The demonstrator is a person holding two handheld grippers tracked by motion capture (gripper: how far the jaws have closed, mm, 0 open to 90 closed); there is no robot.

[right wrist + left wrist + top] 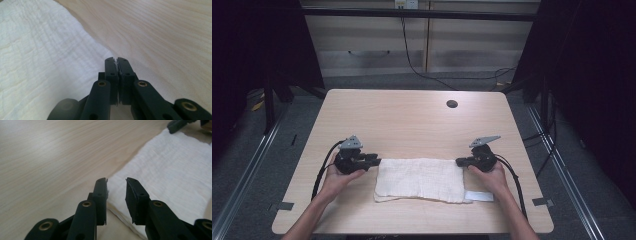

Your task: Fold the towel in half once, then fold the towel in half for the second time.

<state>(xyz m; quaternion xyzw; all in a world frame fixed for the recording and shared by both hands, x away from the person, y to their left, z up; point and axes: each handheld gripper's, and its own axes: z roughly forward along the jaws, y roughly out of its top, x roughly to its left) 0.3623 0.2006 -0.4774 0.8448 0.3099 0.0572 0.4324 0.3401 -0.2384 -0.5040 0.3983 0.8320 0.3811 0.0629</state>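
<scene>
I am looking at a white, crinkly woven cloth [419, 179], folded into a long rectangle and lying flat near the worktop's [412, 120] near edge, a narrow white strip poking out at its near right corner. My left claw [116, 188] is hovering at the cloth's left end with its jaws apart, the corner lying just below the gap, nothing pinched. My right claw [116, 65] is sitting at the cloth's right end, jaws pressed together on a thin sliver of the cloth's edge.
</scene>
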